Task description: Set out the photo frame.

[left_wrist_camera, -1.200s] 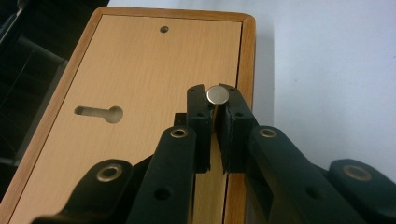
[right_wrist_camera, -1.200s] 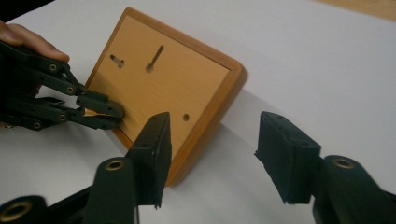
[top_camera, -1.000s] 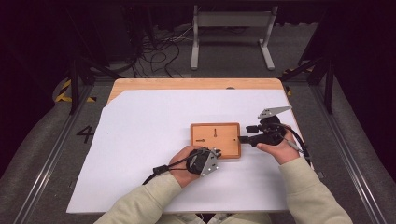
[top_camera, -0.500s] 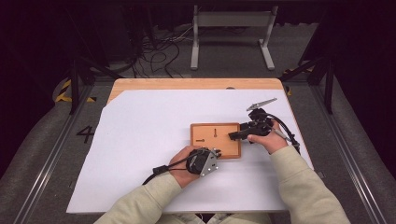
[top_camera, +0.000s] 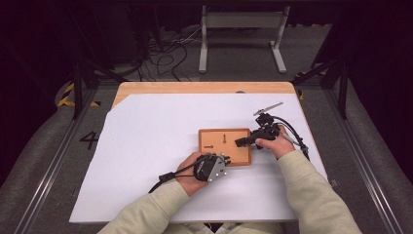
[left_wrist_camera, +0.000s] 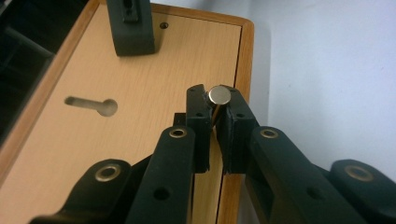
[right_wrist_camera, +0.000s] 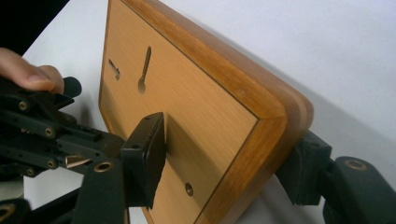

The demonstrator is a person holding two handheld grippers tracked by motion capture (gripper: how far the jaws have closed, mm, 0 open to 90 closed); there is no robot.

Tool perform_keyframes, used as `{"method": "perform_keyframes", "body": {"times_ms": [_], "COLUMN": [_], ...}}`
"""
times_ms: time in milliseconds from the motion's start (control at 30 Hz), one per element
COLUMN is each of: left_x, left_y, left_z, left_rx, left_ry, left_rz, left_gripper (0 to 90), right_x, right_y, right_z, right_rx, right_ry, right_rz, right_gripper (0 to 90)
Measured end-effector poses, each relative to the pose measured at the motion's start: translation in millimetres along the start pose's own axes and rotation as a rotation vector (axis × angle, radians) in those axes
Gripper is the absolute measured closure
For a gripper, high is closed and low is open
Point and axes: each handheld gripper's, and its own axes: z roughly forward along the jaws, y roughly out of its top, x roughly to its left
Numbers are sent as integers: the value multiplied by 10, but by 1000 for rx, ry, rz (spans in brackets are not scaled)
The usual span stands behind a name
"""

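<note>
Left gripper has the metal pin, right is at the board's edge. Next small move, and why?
Probably close the right gripper onto the wooden board first. Its jaws straddle the board's corner edge, one over the top face and one behind, and have just been closing. The left gripper holds the round-headed metal pin above the board, short of the keyhole slot; a steadied board should ease insertion.

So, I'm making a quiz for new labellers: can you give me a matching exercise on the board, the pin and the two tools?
Things:
1. Board
2. Pin
3. Left tool
4. Right tool
5. Sheet

States:
A. white, under the board
B. shut on the pin
C. wooden, with two keyhole slots
D. one jaw on top of the board, one under its edge
E. metal, round head between two black jaws

Pairs: 1-C, 2-E, 3-B, 4-D, 5-A
</note>
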Motion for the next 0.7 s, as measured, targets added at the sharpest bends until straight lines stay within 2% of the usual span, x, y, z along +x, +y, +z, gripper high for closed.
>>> {"method": "perform_keyframes", "body": {"times_ms": [67, 133, 200, 233, 267, 300, 333, 367, 433, 533, 600, 700], "left_x": [30, 47, 65, 65, 70, 70, 75, 68, 93, 110, 118, 140], "left_y": [-5, -12, -41, -41, -79, -79, -99, -126, -167, -213, -248, -329], "left_z": [-41, -89, -164, -164, -229, -229, -261, -307, -392, -533, -622, -749], "left_rx": [7, 7, -9, -9, -15, -15, -12, -8, -19, -52, -74, -119], "left_ry": [-51, -71, -97, -97, -105, -105, -107, -119, -126, -134, -126, -118], "left_rz": [-83, -104, -150, -150, -185, -185, -197, -229, -245, -289, -312, -369], "left_gripper": [733, 668, 616, 602, 580, 559, 559, 537, 522, 509, 495, 450], "right_x": [28, 61, 97, 97, 133, 133, 150, 169, 214, 267, 298, 354], "right_y": [0, 0, -3, -3, -4, -4, -6, -9, -17, -29, -38, -57], "right_z": [-35, -71, -97, -97, -118, -118, -128, -139, -162, -192, -209, -241], "right_rx": [-2, -4, -3, -3, -2, -2, -3, -2, 0, 7, 10, 13], "right_ry": [-1, -3, -9, -9, -21, -21, -27, -31, -45, -59, -65, -76], "right_rz": [-33, -58, -78, -78, -101, -101, -112, -123, -152, -179, -195, -223], "right_gripper": [427, 448, 457, 457, 467, 467, 470, 473, 479, 489, 496, 511]}}
